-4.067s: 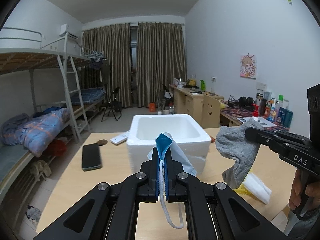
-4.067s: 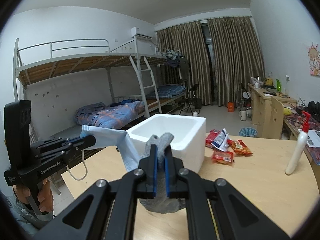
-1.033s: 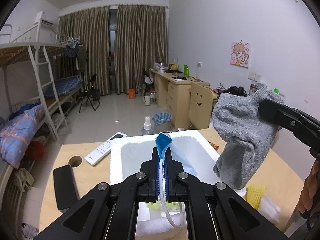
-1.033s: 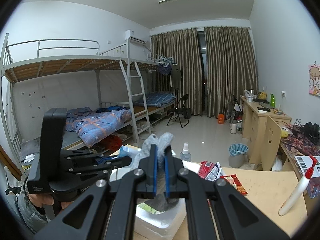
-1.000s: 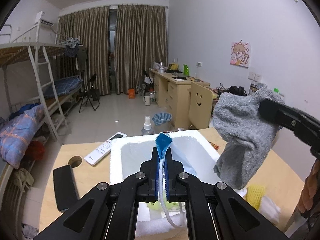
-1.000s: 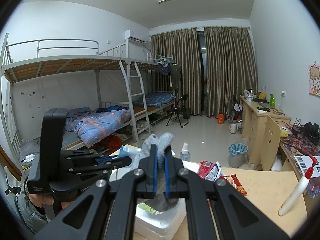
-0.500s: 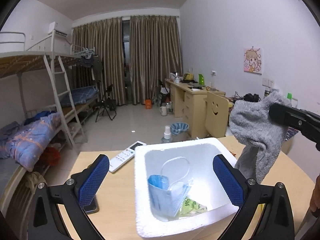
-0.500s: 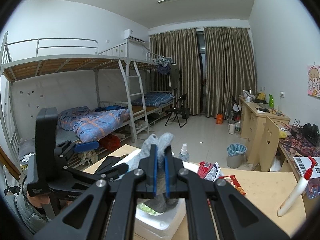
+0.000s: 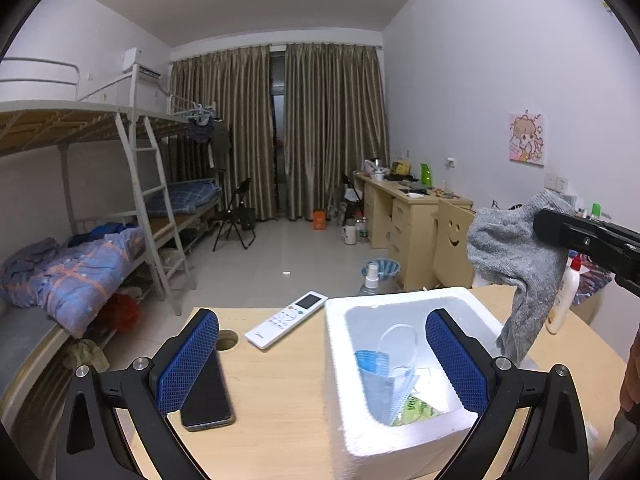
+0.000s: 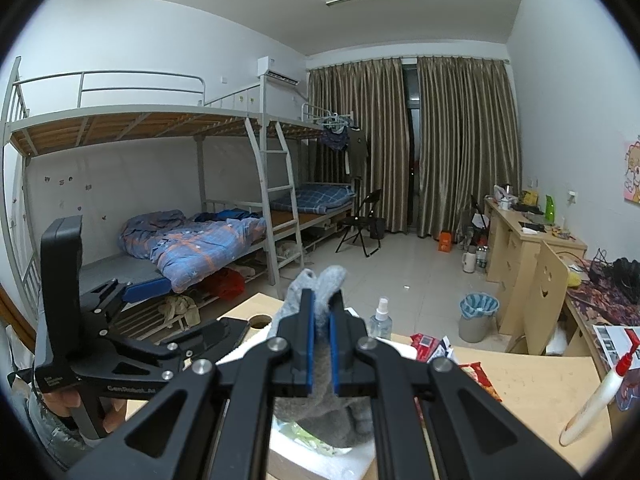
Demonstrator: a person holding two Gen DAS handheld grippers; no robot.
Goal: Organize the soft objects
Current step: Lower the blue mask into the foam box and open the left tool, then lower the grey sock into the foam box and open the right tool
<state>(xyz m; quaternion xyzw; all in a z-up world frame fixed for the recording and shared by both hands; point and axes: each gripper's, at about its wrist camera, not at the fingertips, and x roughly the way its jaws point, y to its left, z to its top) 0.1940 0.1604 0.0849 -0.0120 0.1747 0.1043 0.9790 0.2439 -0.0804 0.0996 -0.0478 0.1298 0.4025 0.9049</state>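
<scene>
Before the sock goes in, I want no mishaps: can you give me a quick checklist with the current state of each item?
1. Right gripper shut firmly on the grey sock: ok.
2. Sock hanging over the foam box opening: cannot tell; it hangs at the box's right rim.
3. Left gripper open and empty: ok.
4. Face mask lying inside the box: ok.
5. Left gripper out of the drop path: not ok; its fingers straddle the box.
6. Phone and remote outside the box: ok.
</scene>
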